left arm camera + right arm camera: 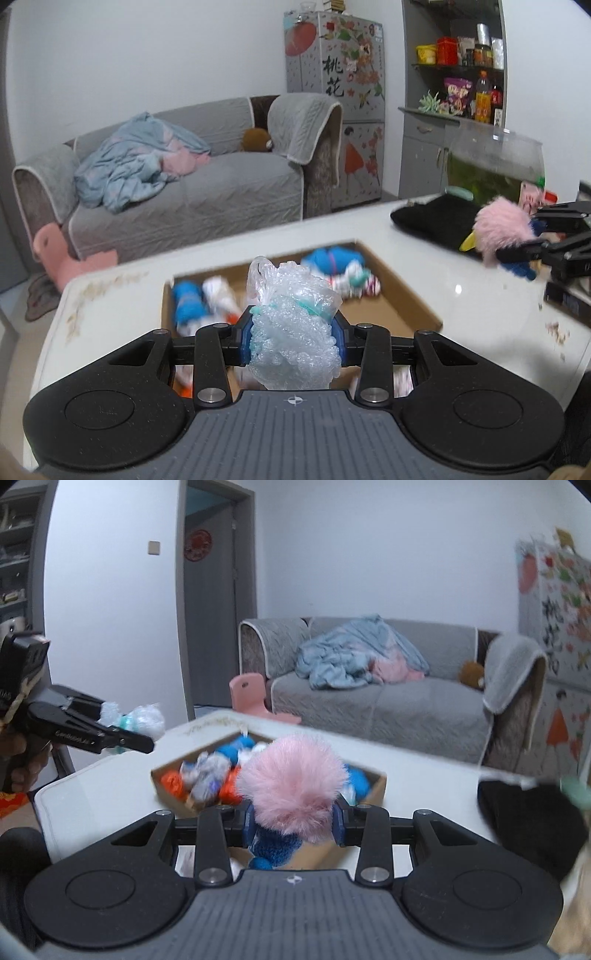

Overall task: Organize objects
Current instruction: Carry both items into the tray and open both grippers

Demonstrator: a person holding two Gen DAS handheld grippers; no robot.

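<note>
I am holding my left claw clamped on a bubble-wrap bundle, my right claw clamped on a pink pompom toy, both hanging above the cardboard box on the desk.

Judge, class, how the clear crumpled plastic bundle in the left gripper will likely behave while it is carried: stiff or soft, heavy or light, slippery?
The plastic bundle looks crumpled and bulges around the left gripper pads, so it is probably soft and squashy. It appears thin and airy, so likely light. Its glossy film may be slippery; a green band around it might help it hold together.
</note>
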